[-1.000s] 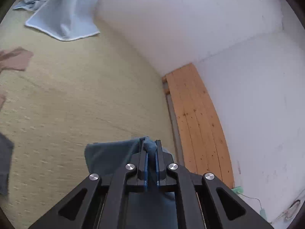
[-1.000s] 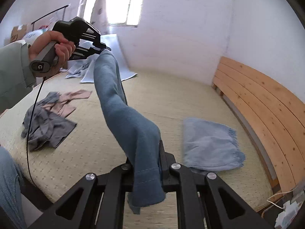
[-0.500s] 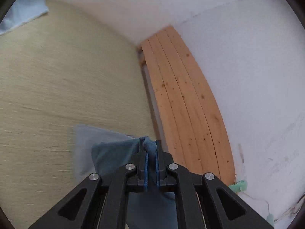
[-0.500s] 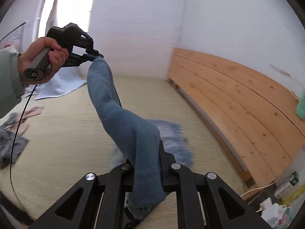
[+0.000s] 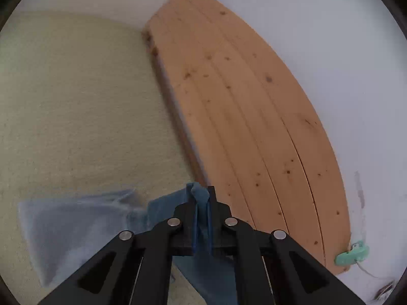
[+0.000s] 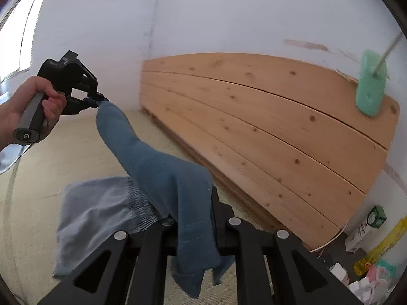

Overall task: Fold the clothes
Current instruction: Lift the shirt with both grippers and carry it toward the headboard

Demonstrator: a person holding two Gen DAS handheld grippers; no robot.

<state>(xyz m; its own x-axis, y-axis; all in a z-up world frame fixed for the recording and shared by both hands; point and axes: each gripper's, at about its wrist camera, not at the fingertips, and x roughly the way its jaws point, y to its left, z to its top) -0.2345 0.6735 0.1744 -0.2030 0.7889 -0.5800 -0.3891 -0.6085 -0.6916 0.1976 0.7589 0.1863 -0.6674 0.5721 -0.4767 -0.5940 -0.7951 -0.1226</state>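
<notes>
Since a second ago both my grippers have swung toward the wooden headboard (image 6: 254, 127), and the pile of grey and pink clothes has slid out of sight. On the left of the right wrist view, my left hand (image 6: 30, 106) grips the handle of my left gripper (image 6: 98, 101), whose fingers are pinched tight on one end of the blue garment (image 6: 157, 167). That cloth runs taut and slanting down from there to my right gripper (image 6: 193, 203), which is clamped on its other end, with the loose hem drooping over the fingers. Below the stretched cloth, a folded light blue garment (image 6: 96, 216) lies flat on the beige mattress (image 6: 63, 152). In the left wrist view the same blue fabric bunches up between my left gripper's (image 5: 201, 198) closed fingers. Further right stands the headboard against the white wall (image 6: 229, 12), with a green object (image 6: 370, 89) at its far end and some packets (image 6: 368, 226) on the floor
</notes>
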